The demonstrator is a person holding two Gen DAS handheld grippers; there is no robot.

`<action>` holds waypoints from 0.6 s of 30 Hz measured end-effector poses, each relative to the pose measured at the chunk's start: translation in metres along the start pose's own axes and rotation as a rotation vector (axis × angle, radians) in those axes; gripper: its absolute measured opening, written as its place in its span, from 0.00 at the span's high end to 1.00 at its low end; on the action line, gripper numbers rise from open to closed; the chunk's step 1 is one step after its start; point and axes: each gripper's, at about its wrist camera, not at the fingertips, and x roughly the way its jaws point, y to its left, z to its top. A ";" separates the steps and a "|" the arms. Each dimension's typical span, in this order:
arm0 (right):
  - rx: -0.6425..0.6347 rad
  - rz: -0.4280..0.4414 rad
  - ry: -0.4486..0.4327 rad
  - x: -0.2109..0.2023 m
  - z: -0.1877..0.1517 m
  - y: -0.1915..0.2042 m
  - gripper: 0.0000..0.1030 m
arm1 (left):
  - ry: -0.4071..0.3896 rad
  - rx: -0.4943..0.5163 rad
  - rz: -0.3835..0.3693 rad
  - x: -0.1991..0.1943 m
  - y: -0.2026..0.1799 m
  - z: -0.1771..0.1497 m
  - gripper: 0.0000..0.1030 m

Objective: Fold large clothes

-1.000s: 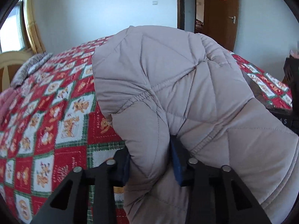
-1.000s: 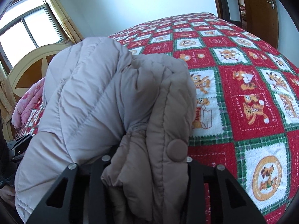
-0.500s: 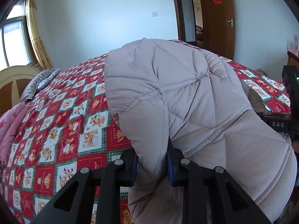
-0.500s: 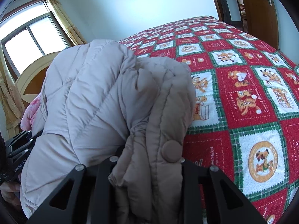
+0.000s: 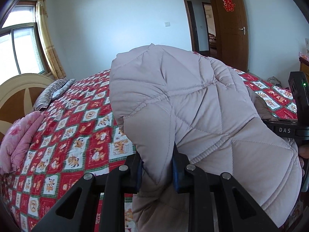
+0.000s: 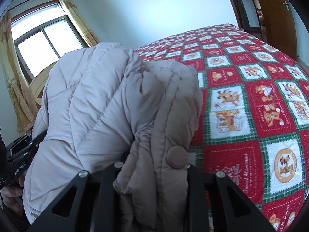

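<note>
A pale pinkish-grey quilted puffer jacket [image 5: 193,106] hangs bunched above the bed, held up between both grippers. In the left wrist view my left gripper [image 5: 156,160] is shut on a fold of its padded edge, blue pads pressing in from both sides. In the right wrist view the jacket [image 6: 96,106] drapes over my right gripper [image 6: 154,166], which is shut on a thick bunch of the front placket beside a round snap button [image 6: 177,157]. The fabric hides the right fingertips. The lower part of the jacket falls out of view below the grippers.
The bed wears a red, green and white cartoon-print quilt [image 6: 251,106]. At its head lie a pink blanket [image 5: 21,135] and a striped pillow [image 5: 52,92] by a wooden headboard [image 5: 17,89]. A brown door [image 5: 231,25] and open doorway stand beyond the bed, with a curtained window [image 6: 48,44] on the head side.
Both grippers have risen with the jacket, so more wall, window and door show. Both sets of jaws squeezed tighter on the fabric. The jacket hangs higher over the quilt.
</note>
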 end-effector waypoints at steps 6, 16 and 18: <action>-0.028 0.029 -0.005 0.004 0.005 0.025 0.76 | -0.015 -0.029 0.029 -0.017 0.025 -0.006 0.76; -0.086 0.074 0.021 0.029 0.010 0.070 0.76 | -0.015 -0.093 0.078 -0.037 0.076 -0.028 0.76; -0.100 0.083 0.029 0.036 0.010 0.081 0.76 | -0.012 -0.104 0.092 -0.040 0.087 -0.033 0.76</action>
